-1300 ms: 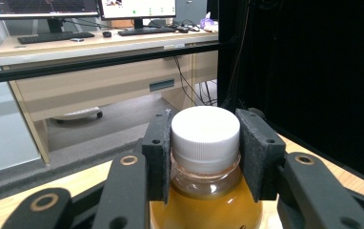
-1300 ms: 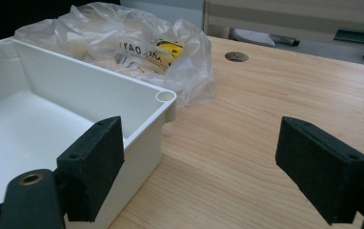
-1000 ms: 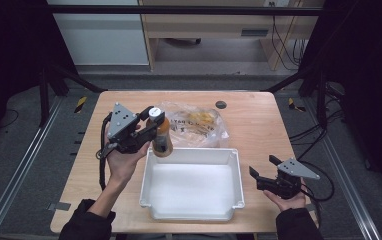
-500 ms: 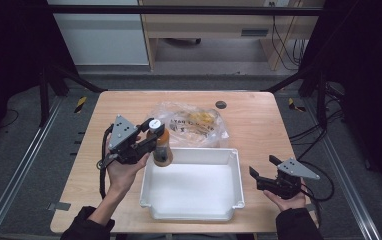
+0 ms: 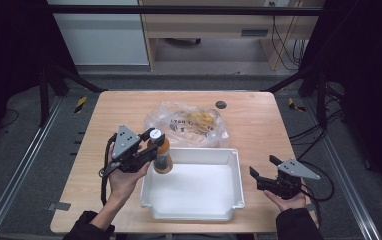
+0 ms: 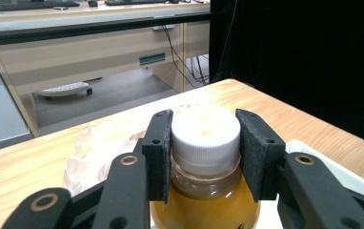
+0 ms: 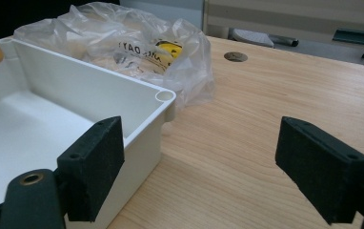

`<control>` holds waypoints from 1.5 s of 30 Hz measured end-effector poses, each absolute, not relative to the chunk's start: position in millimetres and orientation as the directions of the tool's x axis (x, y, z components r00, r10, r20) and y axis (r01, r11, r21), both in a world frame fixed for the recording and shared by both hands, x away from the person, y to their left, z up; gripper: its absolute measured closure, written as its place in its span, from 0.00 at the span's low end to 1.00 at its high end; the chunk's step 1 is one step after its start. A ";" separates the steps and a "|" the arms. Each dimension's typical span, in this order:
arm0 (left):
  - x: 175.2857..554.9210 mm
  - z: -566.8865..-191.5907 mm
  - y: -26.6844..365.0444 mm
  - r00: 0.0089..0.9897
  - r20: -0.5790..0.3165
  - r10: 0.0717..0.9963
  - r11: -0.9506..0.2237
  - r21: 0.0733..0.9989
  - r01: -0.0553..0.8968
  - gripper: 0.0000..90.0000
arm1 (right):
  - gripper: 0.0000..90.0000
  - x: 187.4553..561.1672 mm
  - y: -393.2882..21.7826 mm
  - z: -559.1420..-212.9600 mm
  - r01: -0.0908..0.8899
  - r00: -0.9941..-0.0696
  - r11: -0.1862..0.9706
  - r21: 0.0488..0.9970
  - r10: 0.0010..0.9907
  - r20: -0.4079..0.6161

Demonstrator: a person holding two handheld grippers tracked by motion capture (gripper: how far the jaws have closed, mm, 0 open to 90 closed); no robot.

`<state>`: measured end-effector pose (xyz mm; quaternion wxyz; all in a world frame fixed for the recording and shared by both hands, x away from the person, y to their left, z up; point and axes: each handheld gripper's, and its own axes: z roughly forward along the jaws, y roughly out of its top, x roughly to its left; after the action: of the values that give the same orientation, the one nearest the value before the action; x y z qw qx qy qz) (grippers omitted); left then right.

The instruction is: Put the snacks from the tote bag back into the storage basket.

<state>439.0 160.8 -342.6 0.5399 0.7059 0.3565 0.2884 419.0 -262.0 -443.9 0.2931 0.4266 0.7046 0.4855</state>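
Note:
A bottle of orange juice [image 5: 162, 159] with a white cap stands upright between the jaws of my left gripper [image 5: 151, 142], which is shut on its neck and cap. In the left gripper view the two black pads [image 6: 158, 143] press on the cap of the bottle [image 6: 204, 202]. The bottle hangs at the far left corner of a white plastic bin [image 5: 239, 172]; whether it touches the bin's floor I cannot tell. My right gripper [image 5: 264, 166] rests to the right of the bin, open with nothing between its pads [image 7: 94, 162]. The bin's corner [image 7: 163, 98] lies just left of it.
A crumpled clear plastic bag [image 5: 189, 122] with yellow contents lies on the wooden table [image 5: 264, 125] right behind the bin, touching its far wall [image 7: 123, 43]. A small round hole [image 5: 221, 104] sits near the table's far edge. Bare wood lies right of the bin.
My left gripper has come down and nearer with the bottle, from above the bag's left side to the bin's far left corner. The right gripper has stayed still.

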 end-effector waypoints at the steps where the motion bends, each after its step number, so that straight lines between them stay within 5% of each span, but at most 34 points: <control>1: 438.8 -343.7 160.9 0.580 0.026 0.814 -0.168 0.967 0.192 0.65 | 0.19 419.0 -262.0 -443.9 0.316 -0.464 0.165 0.934 0.886 0.001; 45: 432.4 -394.8 167.0 0.588 0.019 0.809 -0.238 0.925 0.298 0.65 | 0.19 416.8 -261.9 -443.7 0.312 -0.468 0.167 0.935 0.883 -0.002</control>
<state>432.4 167.0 -394.8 0.4923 0.7426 0.3725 0.2596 416.8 -261.9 -443.7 0.2936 0.4238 0.7053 0.4867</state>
